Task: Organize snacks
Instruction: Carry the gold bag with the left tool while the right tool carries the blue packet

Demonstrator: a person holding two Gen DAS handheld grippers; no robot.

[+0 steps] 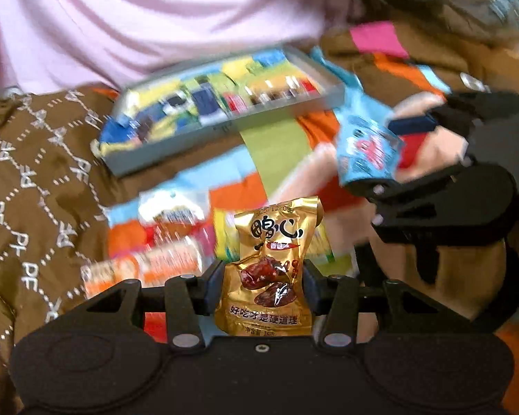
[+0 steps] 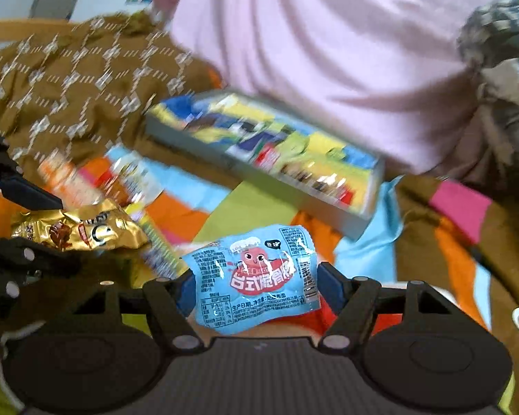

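Left hand-held gripper (image 1: 264,282) clamps the gold packet (image 1: 266,269), right hand-held gripper (image 2: 256,285) the blue packet (image 2: 256,276); carry both level to the tray (image 1: 176,167).

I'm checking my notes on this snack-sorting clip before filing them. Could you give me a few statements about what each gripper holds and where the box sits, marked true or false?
1. The left gripper is shut on a gold snack packet. True.
2. The right gripper holds an orange packet. False: it holds a light blue snack packet.
3. The grey box is empty. False: it is filled with rows of colourful packets.
4. The grey box lies on a patchwork cloth of orange, green and blue. True.
5. Both held packets already rest inside the box. False: both are held apart from it, in front of it.
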